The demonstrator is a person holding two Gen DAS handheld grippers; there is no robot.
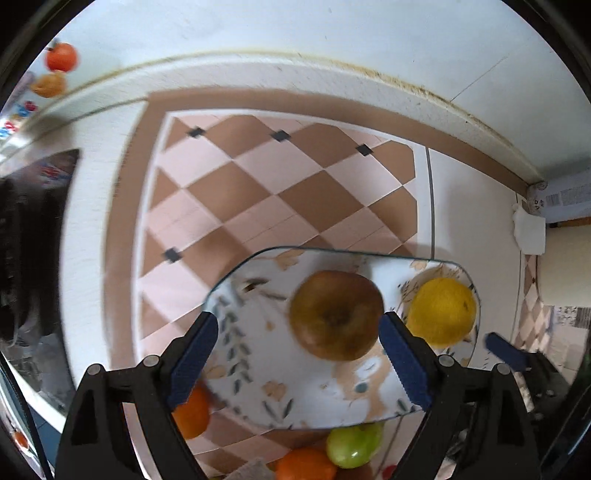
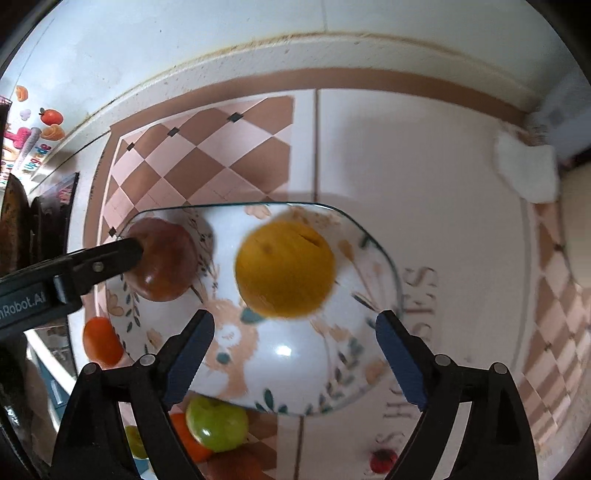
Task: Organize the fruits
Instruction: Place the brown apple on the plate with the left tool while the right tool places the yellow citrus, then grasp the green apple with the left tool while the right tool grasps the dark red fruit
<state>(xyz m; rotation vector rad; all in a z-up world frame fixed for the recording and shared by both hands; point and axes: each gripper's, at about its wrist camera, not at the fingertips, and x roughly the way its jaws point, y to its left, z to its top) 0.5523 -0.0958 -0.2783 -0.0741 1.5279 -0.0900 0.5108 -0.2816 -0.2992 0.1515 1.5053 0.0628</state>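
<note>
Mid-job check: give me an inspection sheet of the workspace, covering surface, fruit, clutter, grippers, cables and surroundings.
Surface: tiled counter, brown and pink diamond pattern.
Job's things: patterned plate holds a brown apple and a yellow fruit; green apple and oranges lie off the plate at its near edge.
Clutter: white wad in the far right corner.
Grippers: left gripper open, fingers either side of the brown apple; right gripper open above the plate, empty.
Cables: nothing seen.
Surroundings: white wall; fruit stickers at left.
</note>
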